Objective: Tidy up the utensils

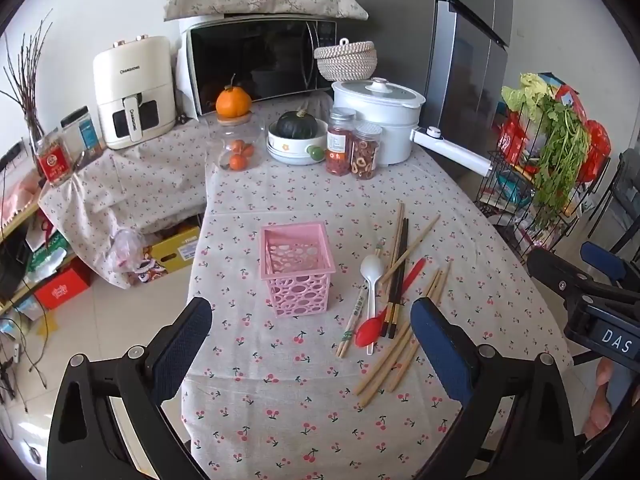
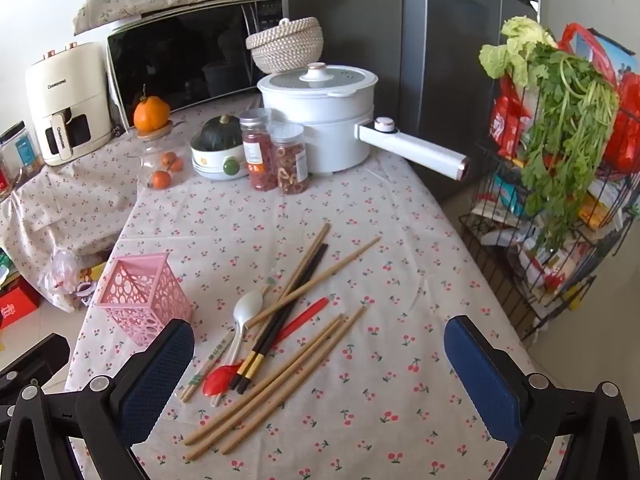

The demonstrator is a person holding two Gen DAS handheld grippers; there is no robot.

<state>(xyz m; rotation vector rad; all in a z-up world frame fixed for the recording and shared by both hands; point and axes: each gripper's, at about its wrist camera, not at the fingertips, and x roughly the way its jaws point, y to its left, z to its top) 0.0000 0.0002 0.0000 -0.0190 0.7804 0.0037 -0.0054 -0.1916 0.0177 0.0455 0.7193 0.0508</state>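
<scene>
Nothing is sorted yet: the pink basket [image 1: 297, 268] stands empty, chopsticks [image 2: 276, 376] and spoons [image 2: 246, 312] lie loose at its 3 o'clock, and both the left gripper [image 1: 311, 344] and the right gripper [image 2: 320, 364] are wide, holding nothing.

A square pink plastic basket with round cut-out holes [image 1: 296, 268] stands upright and empty on the counter, ahead of the left tool [image 1: 310, 344] and between its open fingers. Right of it, ahead of the right tool [image 2: 320, 364], lies a loose heap: a white plastic spoon [image 2: 244, 312], a red plastic spoon [image 2: 280, 344], black chopsticks with yellow bands [image 2: 288, 312] and pale wooden chopsticks [image 2: 276, 384], crossing and touching.
</scene>
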